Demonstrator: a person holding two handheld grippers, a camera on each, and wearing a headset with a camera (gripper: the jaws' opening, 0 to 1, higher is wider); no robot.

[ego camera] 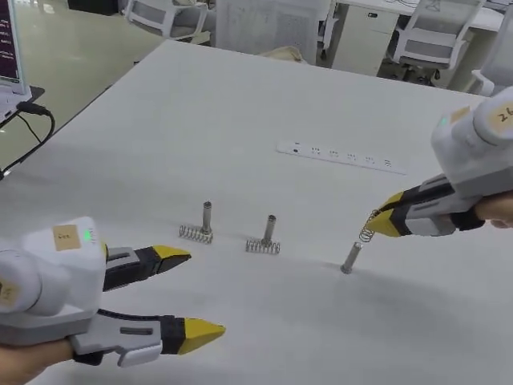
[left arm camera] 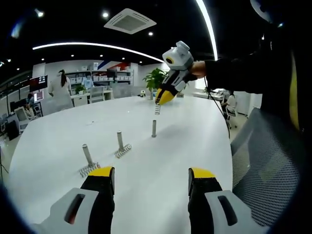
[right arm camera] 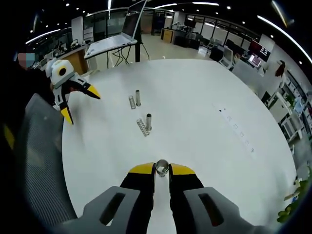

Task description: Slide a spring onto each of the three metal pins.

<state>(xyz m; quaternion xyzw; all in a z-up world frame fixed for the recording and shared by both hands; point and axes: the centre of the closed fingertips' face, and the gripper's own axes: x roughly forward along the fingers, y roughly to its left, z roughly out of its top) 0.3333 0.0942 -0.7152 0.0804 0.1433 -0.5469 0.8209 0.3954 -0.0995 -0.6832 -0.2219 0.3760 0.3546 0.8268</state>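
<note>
we think this is the first spring [ego camera: 367, 233]. our right gripper [ego camera: 378, 222] pinches the curly wire spring in narrow fingers [right arm camera: 141, 170], just above a shiny round pin [ego camera: 350, 258]. next we line them up and slide it down. two more springs [ego camera: 195, 234] lie on the smooth worktop [ego camera: 240, 120] by other pins [ego camera: 207, 215]. the fingers of our left gripper [ego camera: 200, 291] are wide, empty.
</note>
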